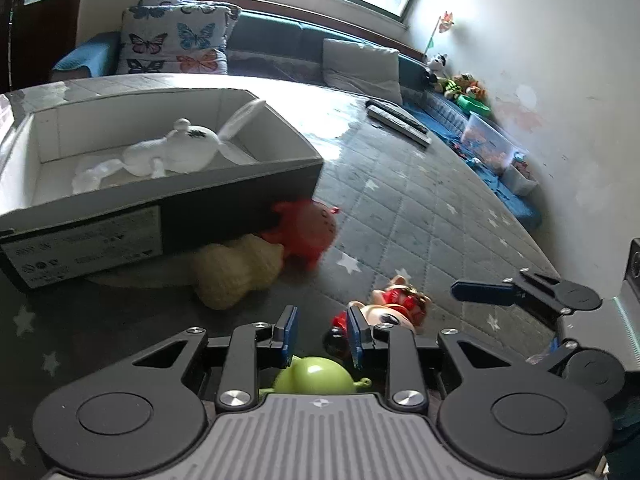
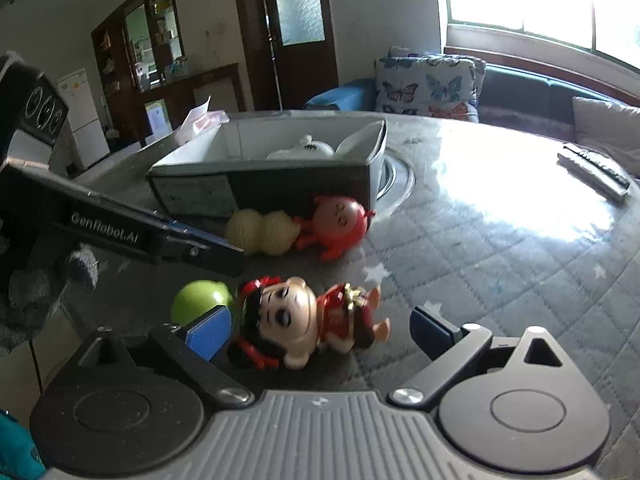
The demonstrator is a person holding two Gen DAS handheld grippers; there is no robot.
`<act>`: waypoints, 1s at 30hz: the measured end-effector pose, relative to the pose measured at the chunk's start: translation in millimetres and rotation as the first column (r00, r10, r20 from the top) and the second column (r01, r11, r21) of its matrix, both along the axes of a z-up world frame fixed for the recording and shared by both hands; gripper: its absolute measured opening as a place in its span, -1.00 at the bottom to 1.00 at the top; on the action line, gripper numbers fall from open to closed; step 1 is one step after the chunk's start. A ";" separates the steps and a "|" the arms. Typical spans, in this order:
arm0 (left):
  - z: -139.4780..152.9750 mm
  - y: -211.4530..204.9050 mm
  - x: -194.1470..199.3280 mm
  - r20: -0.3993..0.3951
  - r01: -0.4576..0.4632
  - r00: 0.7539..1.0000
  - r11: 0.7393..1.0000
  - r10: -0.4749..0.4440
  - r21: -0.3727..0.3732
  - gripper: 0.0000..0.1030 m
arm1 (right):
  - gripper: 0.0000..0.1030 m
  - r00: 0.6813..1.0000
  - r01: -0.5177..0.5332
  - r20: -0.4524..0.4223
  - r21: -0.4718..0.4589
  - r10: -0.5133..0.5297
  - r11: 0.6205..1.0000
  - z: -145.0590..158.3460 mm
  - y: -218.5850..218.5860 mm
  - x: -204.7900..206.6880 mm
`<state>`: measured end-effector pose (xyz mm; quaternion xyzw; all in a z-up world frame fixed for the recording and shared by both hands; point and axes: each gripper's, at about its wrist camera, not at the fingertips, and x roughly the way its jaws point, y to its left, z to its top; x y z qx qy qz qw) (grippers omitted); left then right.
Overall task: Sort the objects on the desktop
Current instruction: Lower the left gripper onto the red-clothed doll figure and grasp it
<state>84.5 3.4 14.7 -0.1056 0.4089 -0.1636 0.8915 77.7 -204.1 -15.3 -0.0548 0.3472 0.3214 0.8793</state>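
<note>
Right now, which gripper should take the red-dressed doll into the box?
Right. The right gripper is open with the doll lying between its fingers. The left gripper sits over the green toy, doll off to its side.

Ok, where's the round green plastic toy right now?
The round green plastic toy lies on the table in the right wrist view, left of the red-dressed doll, under the left gripper.
</note>
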 end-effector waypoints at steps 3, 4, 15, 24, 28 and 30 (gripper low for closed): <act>-2.0 -1.6 1.4 -0.012 0.007 1.000 1.000 -0.007 -0.009 -0.43 | 0.90 1.000 -0.020 -0.003 -0.008 0.020 1.000 -4.9 1.4 -2.4; -2.5 -1.6 2.2 -0.016 0.007 1.000 1.000 -0.007 -0.013 -0.43 | 0.92 1.000 -0.023 -0.003 -0.010 0.023 1.000 -6.0 2.1 -2.2; -8.5 0.9 7.8 -0.046 -0.002 0.999 1.000 0.001 -0.031 -0.41 | 1.00 0.998 -0.062 0.022 -0.067 0.063 0.996 -16.2 12.1 0.6; -12.6 7.4 15.7 -0.084 -0.033 0.996 0.996 0.026 -0.079 -0.40 | 0.93 0.998 -0.041 0.038 -0.050 0.043 0.998 -19.4 14.4 2.9; -13.8 8.2 19.9 -0.092 -0.045 0.995 0.995 0.036 -0.088 -0.40 | 0.93 0.999 -0.014 0.038 -0.028 0.015 1.000 -20.4 12.5 3.2; -14.4 8.6 21.7 -0.097 -0.048 0.995 0.994 0.039 -0.096 -0.39 | 0.92 0.999 0.000 0.038 -0.017 0.001 1.000 -20.9 11.6 3.3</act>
